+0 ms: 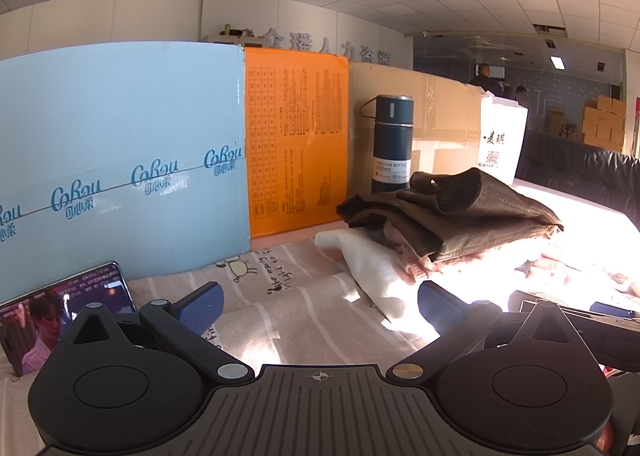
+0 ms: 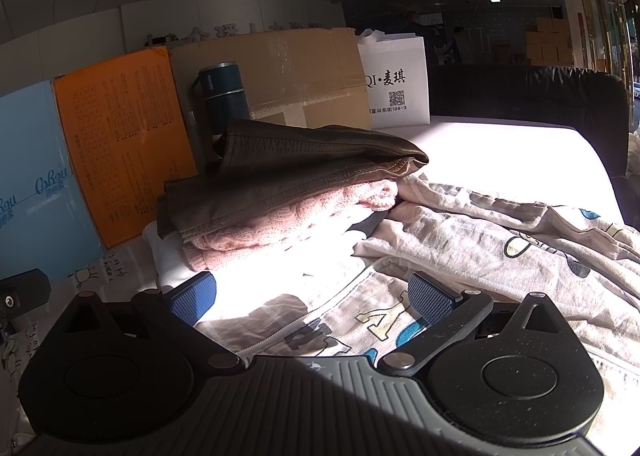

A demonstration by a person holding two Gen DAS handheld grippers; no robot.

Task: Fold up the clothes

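A stack of folded clothes sits ahead of both grippers: a brown leather garment [image 1: 476, 208] [image 2: 296, 168] on top, a pink knit [image 2: 288, 216] under it, white cloth [image 1: 372, 264] at the bottom. In the right wrist view a loose grey printed garment [image 2: 500, 240] lies spread to the right of the stack and runs under my right gripper [image 2: 312, 296], which is open with nothing between its blue pads. My left gripper [image 1: 320, 306] is open too, low over the pink striped sheet [image 1: 280, 296], short of the stack.
A dark blue vacuum bottle [image 1: 390, 144] stands behind the stack. Blue [image 1: 120, 144], orange [image 1: 296, 136] and brown [image 1: 440, 112] cartons wall the back. A phone [image 1: 64, 312] leans at the left. A white paper bag [image 2: 396, 84] and a black sofa [image 2: 540, 96] are at the right.
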